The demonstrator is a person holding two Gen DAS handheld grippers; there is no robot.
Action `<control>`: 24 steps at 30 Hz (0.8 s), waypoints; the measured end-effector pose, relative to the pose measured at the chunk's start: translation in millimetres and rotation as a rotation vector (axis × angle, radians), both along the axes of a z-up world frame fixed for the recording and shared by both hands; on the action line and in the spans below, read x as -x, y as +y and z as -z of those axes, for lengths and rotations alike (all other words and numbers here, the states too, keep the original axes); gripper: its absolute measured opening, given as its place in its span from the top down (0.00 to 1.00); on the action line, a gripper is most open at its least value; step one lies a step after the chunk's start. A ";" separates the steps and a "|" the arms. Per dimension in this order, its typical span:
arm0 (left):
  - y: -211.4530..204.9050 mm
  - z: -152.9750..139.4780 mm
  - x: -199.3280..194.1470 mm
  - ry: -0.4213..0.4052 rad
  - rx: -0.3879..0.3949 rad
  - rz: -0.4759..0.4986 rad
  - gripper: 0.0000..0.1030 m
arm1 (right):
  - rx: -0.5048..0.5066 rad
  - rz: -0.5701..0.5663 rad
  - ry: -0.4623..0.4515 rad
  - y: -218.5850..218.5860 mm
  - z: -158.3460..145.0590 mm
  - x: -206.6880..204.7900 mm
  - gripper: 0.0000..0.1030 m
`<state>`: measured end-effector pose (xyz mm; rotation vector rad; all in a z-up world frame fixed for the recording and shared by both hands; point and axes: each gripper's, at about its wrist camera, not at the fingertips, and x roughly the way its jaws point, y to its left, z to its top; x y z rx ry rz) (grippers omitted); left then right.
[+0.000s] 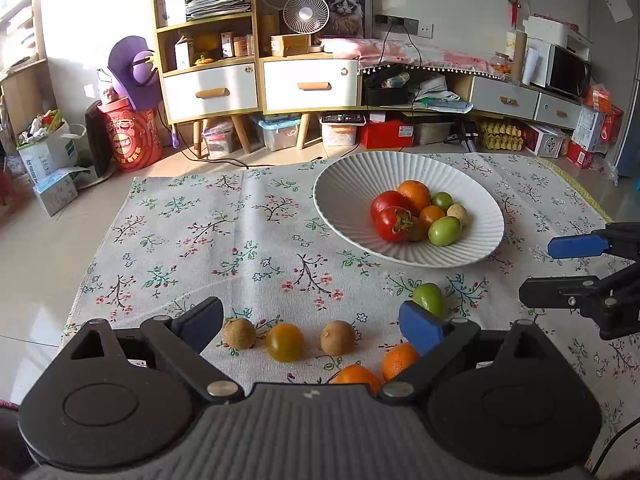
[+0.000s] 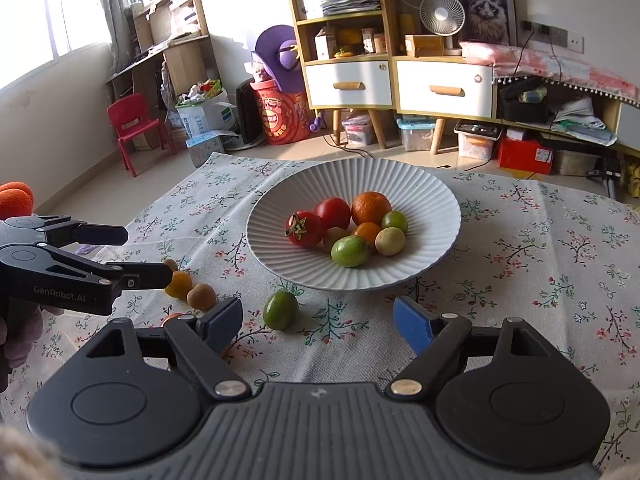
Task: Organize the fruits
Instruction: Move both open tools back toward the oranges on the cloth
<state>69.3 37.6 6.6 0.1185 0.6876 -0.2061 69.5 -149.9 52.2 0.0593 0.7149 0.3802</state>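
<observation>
A white ribbed plate (image 1: 340,184) (image 2: 280,200) holds several fruits: two red tomatoes (image 2: 306,229), an orange (image 2: 371,208), green and pale small ones. Loose on the floral cloth lie two brown fruits (image 1: 239,333) (image 1: 337,338), a yellow tomato (image 1: 285,342), two oranges (image 1: 399,360) and a green fruit (image 1: 429,299) (image 2: 280,309). My left gripper (image 1: 312,316) (image 2: 146,255) stands open above the brown fruits and the yellow tomato, holding nothing. My right gripper (image 2: 316,316) (image 1: 538,270) is open and empty, in front of the plate, with the green fruit just ahead of its left finger.
The floral cloth (image 2: 520,264) covers the table; its far edge runs behind the plate and its left edge drops to a tiled floor. Cabinets (image 2: 444,88), boxes and a red chair (image 2: 134,128) stand beyond. A hand (image 2: 16,336) holds the left gripper.
</observation>
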 end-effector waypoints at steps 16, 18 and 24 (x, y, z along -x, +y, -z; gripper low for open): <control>26.4 37.7 27.3 0.068 -0.009 -0.054 0.08 | 0.040 -0.033 -0.017 24.1 27.2 23.3 0.01; 24.7 43.9 28.4 0.076 0.003 -0.048 0.08 | 0.057 -0.044 -0.018 29.0 32.8 24.1 0.01; 15.4 53.4 29.1 0.060 0.025 -0.013 0.08 | 0.067 -0.055 0.000 33.6 43.6 24.0 0.01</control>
